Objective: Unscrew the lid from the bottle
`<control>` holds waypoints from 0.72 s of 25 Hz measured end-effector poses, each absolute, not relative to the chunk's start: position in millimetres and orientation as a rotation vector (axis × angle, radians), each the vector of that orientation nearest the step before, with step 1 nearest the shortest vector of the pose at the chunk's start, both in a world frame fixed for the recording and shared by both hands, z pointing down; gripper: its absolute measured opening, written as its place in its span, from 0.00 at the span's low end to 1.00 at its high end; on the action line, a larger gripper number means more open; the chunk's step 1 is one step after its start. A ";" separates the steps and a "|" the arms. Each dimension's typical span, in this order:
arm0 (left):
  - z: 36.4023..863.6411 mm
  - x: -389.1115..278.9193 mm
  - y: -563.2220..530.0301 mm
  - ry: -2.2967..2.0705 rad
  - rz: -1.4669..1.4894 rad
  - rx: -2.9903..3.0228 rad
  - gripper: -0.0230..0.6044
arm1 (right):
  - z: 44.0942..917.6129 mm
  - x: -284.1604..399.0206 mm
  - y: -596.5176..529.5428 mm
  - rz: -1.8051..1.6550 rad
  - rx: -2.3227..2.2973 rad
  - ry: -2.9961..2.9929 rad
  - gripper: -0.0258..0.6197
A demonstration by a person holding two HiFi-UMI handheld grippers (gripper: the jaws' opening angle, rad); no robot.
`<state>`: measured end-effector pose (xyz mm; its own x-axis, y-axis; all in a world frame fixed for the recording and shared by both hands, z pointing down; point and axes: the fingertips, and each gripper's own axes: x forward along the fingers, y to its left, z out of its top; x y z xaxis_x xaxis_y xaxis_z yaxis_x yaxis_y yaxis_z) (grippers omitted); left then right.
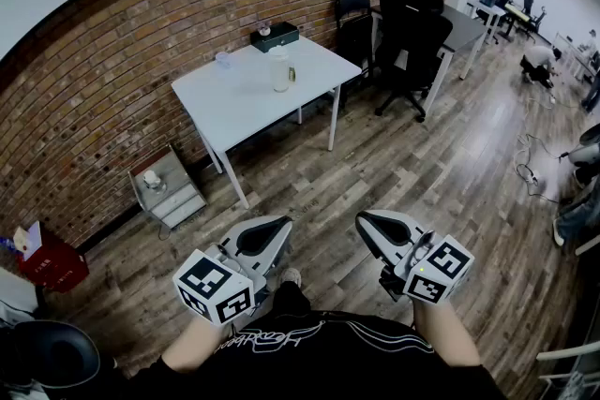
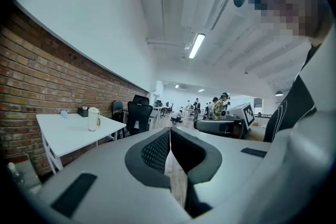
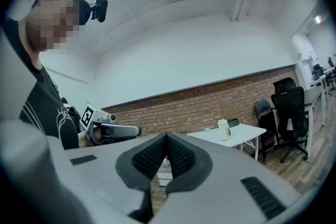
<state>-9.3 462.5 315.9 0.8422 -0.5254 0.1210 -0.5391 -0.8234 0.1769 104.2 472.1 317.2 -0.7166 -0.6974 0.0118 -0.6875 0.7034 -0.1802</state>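
The bottle (image 1: pixel 280 72) stood upright near the far edge of the white table (image 1: pixel 234 103), a pale, cylindrical thing with its lid (image 1: pixel 279 58) on top and a small dark label on its side. From where I was watching it sat well apart from both grippers, with open floor between. Behind it on the same smooth tabletop lay a dark, boxy case (image 1: pixel 274 37), and off to its left a small clear cup (image 1: pixel 223 60).

The table was a plain flat slab on thin white legs, set close to a rough red brick wall (image 1: pixel 103 80). Black office chairs (image 1: pixel 412 37) stood at its right end. A low grey drawer unit (image 1: pixel 169 187) sat on the floor by the wall to the left of the table. The floor (image 1: pixel 403 169) was wood-grain planking.

Nearest the camera, the left gripper (image 1: pixel 274 229) and the right gripper (image 1: pixel 373 226) were held low in front of the person's dark shirt, each a smooth grey shell with black ribbed pads and a cube of square markers at the back. In the left gripper view the jaws met at their tips with nothing between them, and the bottle (image 2: pixel 93 119) showed small on the table beyond. The right gripper view showed the same: jaws pressed together, empty, the bottle (image 3: pixel 224 129) far off.
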 end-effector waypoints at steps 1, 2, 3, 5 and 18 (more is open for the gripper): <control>315.5 -9.6 462.4 -0.822 0.098 2.816 0.09 | 316.7 103.4 472.1 -0.262 -1.160 2.848 0.03; 315.3 -10.0 462.1 -0.822 0.096 2.816 0.09 | 316.3 102.6 472.0 -0.259 -1.162 2.849 0.03; 315.2 -10.4 461.7 -0.821 0.093 2.815 0.09 | 316.2 102.0 471.6 -0.259 -1.164 2.848 0.03; 315.9 -12.0 460.5 -0.821 0.084 2.811 0.09 | 317.4 100.9 469.6 -0.272 -1.172 2.844 0.03; 346.5 -46.1 409.1 -0.867 0.034 2.713 0.11 | 340.8 101.9 423.4 -0.422 -1.268 2.754 0.26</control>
<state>-46.1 409.1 346.5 0.8183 -0.5640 0.1105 -0.5710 -0.7760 0.2680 101.9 423.4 340.8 -0.6541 -0.7553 0.0419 -0.7332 0.6194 -0.2806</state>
